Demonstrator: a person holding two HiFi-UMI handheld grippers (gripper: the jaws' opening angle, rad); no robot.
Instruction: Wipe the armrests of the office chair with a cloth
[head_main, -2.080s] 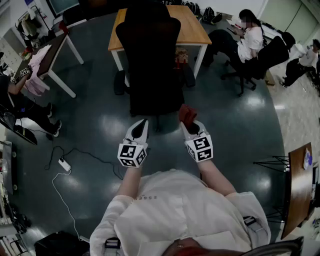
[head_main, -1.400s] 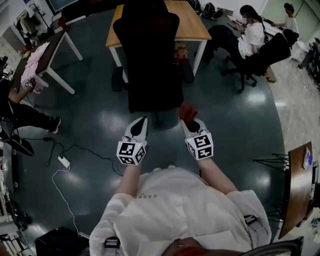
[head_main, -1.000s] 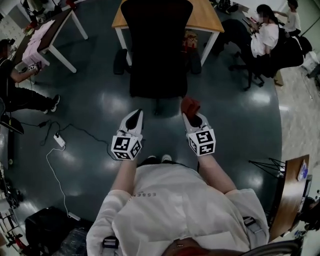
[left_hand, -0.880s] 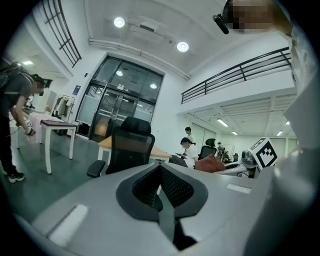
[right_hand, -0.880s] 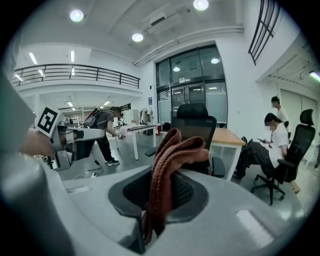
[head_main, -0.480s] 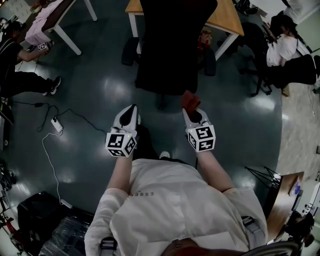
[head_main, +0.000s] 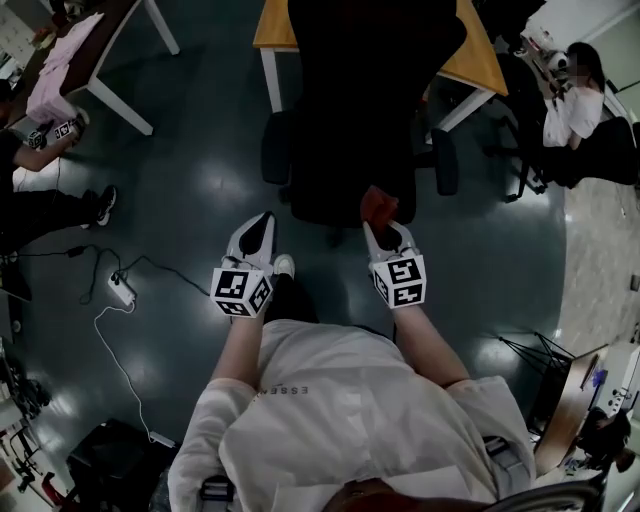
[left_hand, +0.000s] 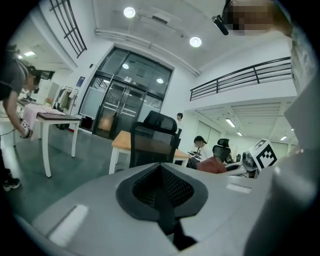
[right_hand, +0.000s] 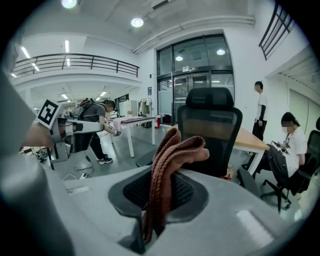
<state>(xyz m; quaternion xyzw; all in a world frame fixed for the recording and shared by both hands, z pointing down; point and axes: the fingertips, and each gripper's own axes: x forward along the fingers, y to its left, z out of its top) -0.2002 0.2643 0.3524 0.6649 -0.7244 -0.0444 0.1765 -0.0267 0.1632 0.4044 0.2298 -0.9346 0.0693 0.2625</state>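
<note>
Now | right gripper (head_main: 388, 232) pinches the brown cloth (head_main: 378, 205) | left gripper (head_main: 262, 222) closed, empty | office chair (head_main: 350, 120) just in front

The office chair (head_main: 365, 110) ran off the head view's top edge; its seat was too dark to distinguish. The cloth's (right_hand: 175, 150) lower end vanished between the right gripper's (right_hand: 157, 200) jaws.

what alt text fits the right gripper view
The right gripper holds a folded brown knitted cloth upright between shut jaws. Ahead stands a black mesh-backed office chair, seen from behind, before a wood-topped desk.
</note>
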